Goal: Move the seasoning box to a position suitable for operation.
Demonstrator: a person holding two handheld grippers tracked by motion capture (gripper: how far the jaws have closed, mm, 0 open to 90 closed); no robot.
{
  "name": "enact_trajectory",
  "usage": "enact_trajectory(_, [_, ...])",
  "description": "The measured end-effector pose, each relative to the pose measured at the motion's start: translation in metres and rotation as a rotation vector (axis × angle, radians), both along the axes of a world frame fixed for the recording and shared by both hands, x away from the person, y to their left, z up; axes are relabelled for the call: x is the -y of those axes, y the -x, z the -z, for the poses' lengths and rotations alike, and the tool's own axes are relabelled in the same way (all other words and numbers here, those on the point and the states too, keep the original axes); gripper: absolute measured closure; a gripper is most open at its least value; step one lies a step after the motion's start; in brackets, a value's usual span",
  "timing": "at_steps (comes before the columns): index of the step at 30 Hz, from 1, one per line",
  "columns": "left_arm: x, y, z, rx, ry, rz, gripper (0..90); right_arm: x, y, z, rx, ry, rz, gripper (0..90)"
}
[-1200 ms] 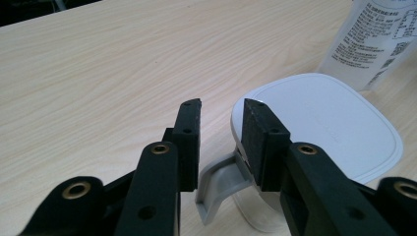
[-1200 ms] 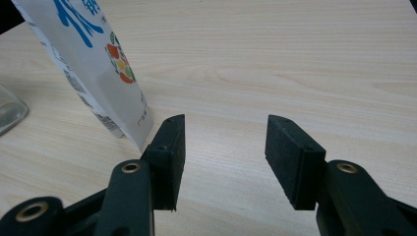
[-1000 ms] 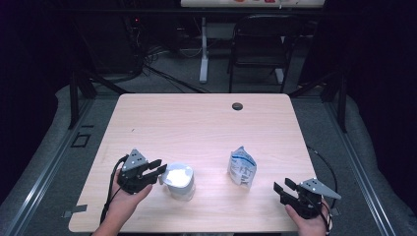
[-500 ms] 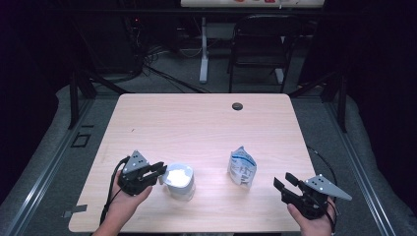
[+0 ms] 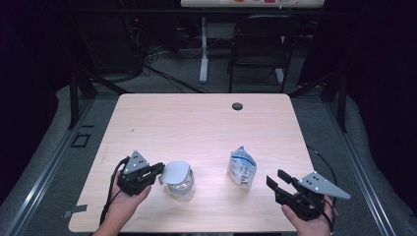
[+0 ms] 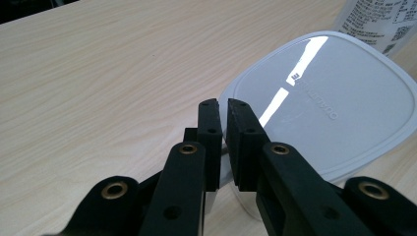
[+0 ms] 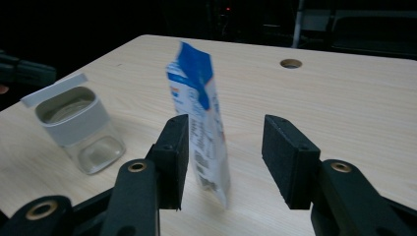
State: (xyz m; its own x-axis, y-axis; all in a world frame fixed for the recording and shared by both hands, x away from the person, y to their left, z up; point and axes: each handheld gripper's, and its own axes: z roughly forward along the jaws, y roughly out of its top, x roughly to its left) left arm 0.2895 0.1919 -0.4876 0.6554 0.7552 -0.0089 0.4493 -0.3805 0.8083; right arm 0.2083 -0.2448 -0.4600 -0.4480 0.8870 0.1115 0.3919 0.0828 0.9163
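Where the forearms come in at the near edge of the desk [image 5: 196,123], holding a claw in each hand: left claw [image 5: 156,169] pinched shut on the rim of a white lid [image 5: 174,173], jaws nearly meeting in the left gripper view with the lid's edge [image 6: 314,98] caught between them, lid tilted and lifted at one side off a clear container [image 5: 181,186]. Same container [image 7: 81,130] seen from the right gripper view as a square clear tub with a white collar, standing upright on the wood, lid [image 7: 51,89] raised along its far-left edge. Over at the near right corner, right claw [image 5: 279,181] spread wide, gripping nothing, aimed toward a white-and-blue pouch [image 5: 242,167]. Pouch [image 7: 201,118] standing upright, lined up with the gap between the parted jaws in the right gripper view but clear of both pads, somewhat blurred. Container and pouch near each other in the front half of the desk, apart, with bare wood between. Farther back, a round dark cable hole [image 5: 237,106] near the far edge. Beyond the desk, a dark folding chair [image 5: 258,49] and a white stand [image 5: 203,49] on a grey floor.
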Motion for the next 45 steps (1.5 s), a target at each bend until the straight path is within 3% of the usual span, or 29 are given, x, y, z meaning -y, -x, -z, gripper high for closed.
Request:
enact_trajectory(7, [0.0,-0.001,0.0,0.002,-0.002,0.0,85.1,-0.03,-0.003,-0.001,0.005,0.042,-0.083,53.3])
enact_trajectory(15, [0.0,0.0,0.001,0.004,0.004,-0.001,84.9,-0.057,-0.01,0.01,-0.021,0.081,-0.156,53.3])
enact_trajectory(33, [0.002,0.0,0.001,0.012,0.012,0.001,84.3,-0.105,-0.032,0.027,-0.07,0.117,-0.248,53.2])
enact_trajectory(45, [0.003,0.0,0.001,0.016,0.016,0.001,84.4,-0.129,-0.046,0.03,-0.075,0.135,-0.278,53.2])
